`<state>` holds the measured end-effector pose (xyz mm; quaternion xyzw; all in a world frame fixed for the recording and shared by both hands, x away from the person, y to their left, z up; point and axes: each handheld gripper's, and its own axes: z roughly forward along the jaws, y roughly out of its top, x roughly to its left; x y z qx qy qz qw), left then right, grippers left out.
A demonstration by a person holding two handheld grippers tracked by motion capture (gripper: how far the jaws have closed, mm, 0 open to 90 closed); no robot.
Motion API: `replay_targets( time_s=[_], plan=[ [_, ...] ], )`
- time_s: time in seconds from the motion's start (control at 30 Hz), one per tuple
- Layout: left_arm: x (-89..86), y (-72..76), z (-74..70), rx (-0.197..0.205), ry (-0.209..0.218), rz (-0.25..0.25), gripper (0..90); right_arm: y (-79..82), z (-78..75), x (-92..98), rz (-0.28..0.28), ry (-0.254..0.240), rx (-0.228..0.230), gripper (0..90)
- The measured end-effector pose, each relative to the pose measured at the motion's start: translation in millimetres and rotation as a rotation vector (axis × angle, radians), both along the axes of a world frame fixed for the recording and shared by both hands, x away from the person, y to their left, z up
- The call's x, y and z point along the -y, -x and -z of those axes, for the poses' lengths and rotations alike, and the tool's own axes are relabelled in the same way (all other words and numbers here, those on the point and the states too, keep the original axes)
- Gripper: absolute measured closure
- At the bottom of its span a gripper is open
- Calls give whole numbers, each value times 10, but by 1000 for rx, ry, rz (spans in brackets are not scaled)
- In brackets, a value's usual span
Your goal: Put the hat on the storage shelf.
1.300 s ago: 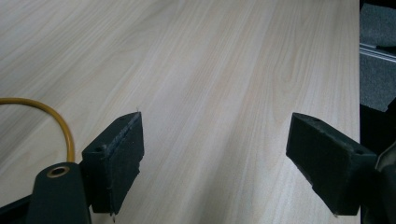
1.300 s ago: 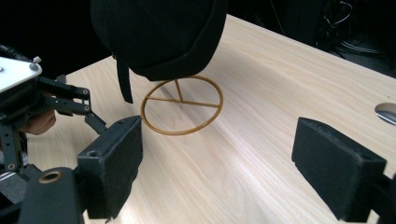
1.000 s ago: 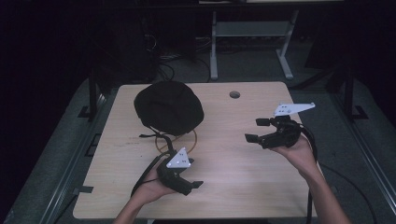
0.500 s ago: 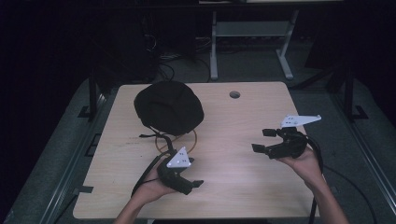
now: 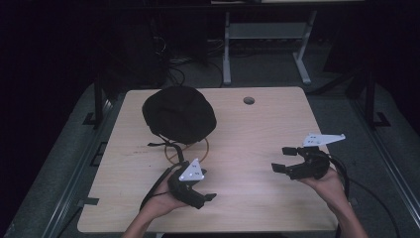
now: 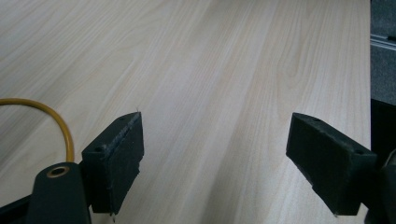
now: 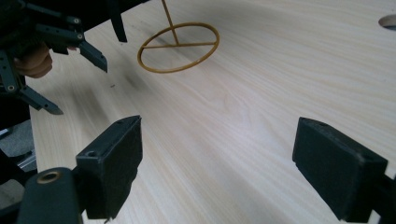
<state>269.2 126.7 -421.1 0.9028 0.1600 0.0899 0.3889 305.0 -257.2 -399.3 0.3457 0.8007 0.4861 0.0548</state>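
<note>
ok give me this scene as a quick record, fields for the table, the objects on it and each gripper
table: light wood, round hole near far edge
hat: black, far left part of table, on a yellow wire stand
stand base: yellow ring flat on table
left gripper: open, holds nothing, near front edge
right gripper: open, holds nothing, at the right, pointing left

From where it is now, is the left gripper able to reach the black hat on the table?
Probably yes. The left gripper is open, and bare table lies between it and the black hat, apart from the yellow ring stand beneath the hat.
</note>
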Motion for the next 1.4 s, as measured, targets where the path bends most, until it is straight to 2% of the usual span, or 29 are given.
replay_targets(
  time_s=[0.37, 0.6, 0.73, 1.0, 1.4],
  plan=[
    [1, 15, 3, 6, 4, 1, 190, 126, 187, 108, 16, 8, -28, 156],
    [-1, 20, 2, 6, 7, 1, 190, 224, 290, 174, 37, 8, -21, 156],
    [-6, 23, 1, 8, 1, 5, 190, 292, 356, 216, 43, 11, -38, 156],
    [-28, 25, 1, 8, -1, 7, 190, 410, 485, 281, 58, 7, -45, 156],
    [-28, 31, -2, 4, 7, 8, 191, 585, 572, 420, 83, 11, -49, 156]
  ],
)
